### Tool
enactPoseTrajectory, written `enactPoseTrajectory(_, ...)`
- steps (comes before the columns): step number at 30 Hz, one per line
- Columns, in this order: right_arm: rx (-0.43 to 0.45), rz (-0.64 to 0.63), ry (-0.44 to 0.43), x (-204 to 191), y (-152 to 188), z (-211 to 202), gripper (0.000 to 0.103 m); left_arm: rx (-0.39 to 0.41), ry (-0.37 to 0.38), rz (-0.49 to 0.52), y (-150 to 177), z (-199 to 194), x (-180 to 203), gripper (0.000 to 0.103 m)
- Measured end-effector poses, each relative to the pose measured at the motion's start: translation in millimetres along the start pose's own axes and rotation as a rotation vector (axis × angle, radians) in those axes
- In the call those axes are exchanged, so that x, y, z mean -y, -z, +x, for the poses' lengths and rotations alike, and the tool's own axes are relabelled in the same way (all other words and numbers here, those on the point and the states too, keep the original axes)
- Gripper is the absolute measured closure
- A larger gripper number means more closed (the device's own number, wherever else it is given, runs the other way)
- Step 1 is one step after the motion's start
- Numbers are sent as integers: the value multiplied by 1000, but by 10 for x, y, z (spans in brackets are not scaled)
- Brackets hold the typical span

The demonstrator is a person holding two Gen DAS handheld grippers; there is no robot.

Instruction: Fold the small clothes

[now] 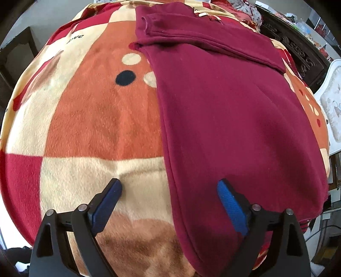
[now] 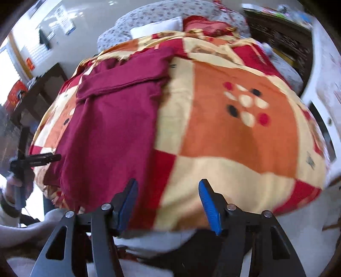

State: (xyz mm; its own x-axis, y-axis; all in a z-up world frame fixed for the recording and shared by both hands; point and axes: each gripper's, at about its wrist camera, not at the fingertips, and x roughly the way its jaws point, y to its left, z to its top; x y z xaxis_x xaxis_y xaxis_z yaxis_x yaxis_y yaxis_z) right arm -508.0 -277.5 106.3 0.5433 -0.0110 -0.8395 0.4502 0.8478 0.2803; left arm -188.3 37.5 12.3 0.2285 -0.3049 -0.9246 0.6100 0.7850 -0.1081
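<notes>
With both the left gripper (image 1: 169, 188) and right gripper (image 2: 168, 189) spread wide and empty, pinch the near hem of the garment (image 1: 223, 110) lying long on the blanket (image 1: 89, 119), and fold it squarely away.

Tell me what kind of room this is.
Most likely a bedroom in a home. A bed is covered with a checked fleece blanket, a floral-cased pillow lies at its head, and dark carved wooden furniture stands alongside. A maroon garment lies on the blanket.
</notes>
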Motion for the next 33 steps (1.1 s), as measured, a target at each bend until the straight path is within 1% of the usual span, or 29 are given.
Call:
enactPoseTrajectory(2,8,31,-30,55,40,-25,29,-7,13,-16,36,-21,5,12)
enactPoseTrajectory(4,1,54,-68,35,105,75,29,-24,40,-37,88,-53,-13,12)
enactPoseTrajectory(6,-18,44,-126,-79,169,256,29,-38,55,-62,169,-77,-50,12)
enactPoseTrajectory(10,-37,21,-196,-319,232,601,29,-38,38,-68,243,-91,-27,10)
enactPoseTrajectory(11,-45,26,-195,-349,235,685,33,-37,32,-68,268,-88,-7,9)
enactPoseTrajectory(12,-52,30,-185,-378,238,764,42,-34,25,-69,290,-85,11,7)
enactPoseTrajectory(13,-47,23,-152,-409,239,823,43,-31,20,-66,291,-69,50,6)
enactPoseTrajectory(15,-19,-45,-90,-506,238,817,52,-16,0,-38,329,-59,99,6)
enactPoseTrajectory(16,-5,-72,-74,-533,231,781,58,-3,-4,-23,334,-52,141,7)
enactPoseTrajectory(17,22,-95,-71,-542,220,711,85,14,-10,4,350,-59,192,19)
enactPoseTrajectory(18,38,-98,-85,-536,201,643,93,33,-16,54,375,-84,252,44)
enactPoseTrajectory(19,44,-103,-86,-523,182,590,93,40,7,110,398,-130,330,61)
enactPoseTrajectory(20,52,-124,-76,-544,173,552,94,34,26,142,389,-147,415,89)
enactPoseTrajectory(21,57,-149,-60,-575,170,528,94,20,33,163,403,-181,453,93)
enactPoseTrajectory(24,37,-193,-33,-629,173,558,94,4,19,190,439,-211,400,94)
enactPoseTrajectory(29,6,-165,-47,-533,234,685,94,-21,14,179,532,-338,211,94)
enactPoseTrajectory(33,-1,-163,-52,-534,201,684,94,-17,-4,209,581,-423,293,95)
